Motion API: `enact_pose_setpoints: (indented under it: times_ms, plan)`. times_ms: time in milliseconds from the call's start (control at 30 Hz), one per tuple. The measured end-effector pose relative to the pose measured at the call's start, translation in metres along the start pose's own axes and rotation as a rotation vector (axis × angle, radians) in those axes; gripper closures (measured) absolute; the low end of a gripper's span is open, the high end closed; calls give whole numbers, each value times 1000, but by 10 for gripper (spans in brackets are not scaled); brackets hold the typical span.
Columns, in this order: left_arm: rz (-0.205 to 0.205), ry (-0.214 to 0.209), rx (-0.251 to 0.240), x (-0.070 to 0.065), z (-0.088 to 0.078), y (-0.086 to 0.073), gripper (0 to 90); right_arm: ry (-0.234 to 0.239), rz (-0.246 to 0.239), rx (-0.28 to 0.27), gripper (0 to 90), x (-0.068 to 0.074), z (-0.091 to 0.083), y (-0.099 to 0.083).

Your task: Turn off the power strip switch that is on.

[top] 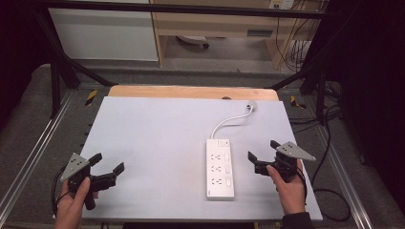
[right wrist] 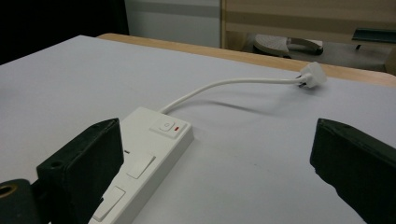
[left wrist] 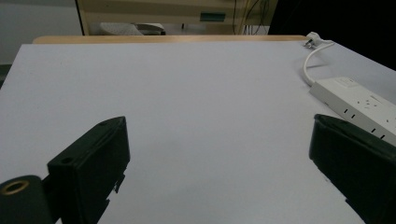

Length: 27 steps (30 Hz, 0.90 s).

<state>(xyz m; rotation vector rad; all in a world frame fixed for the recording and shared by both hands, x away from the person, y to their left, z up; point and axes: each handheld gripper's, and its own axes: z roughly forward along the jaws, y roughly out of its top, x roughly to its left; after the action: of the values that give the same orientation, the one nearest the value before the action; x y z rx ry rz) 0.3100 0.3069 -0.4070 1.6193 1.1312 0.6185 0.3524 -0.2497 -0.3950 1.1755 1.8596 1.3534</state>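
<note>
Two grippers, left gripper [top: 106,166] and right gripper [top: 261,151], both gape wide and empty in the high view; power strip [top: 220,168] lies lower right of centre on the grey tabletop [top: 153,133]. Left gripper view: strip at right edge. Right gripper view: rigid, light casing, probably best gripped across its width; cord [right wrist: 219,86] limp

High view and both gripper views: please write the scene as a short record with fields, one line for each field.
surface: white board on a wooden table
power strip: white power strip lying flat, right of centre, three socket groups
switch: at the far end of the strip, small red mark
cable: white cable curving away to a plug near the far edge, unplugged
left gripper: open, holding nothing, near left edge
right gripper: open, holding nothing, just right of the strip
</note>
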Motion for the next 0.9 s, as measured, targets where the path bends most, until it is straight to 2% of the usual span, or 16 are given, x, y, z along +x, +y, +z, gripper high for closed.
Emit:
enact_pose_setpoints:
  times_ms: [533,900]
  plan:
    - [18,-13,8,-3,2,1,51,57,-1,-16,38,19,4,8]
    - [15,-11,7,-1,1,0,51,94,-6,-6,131,30,8,11]
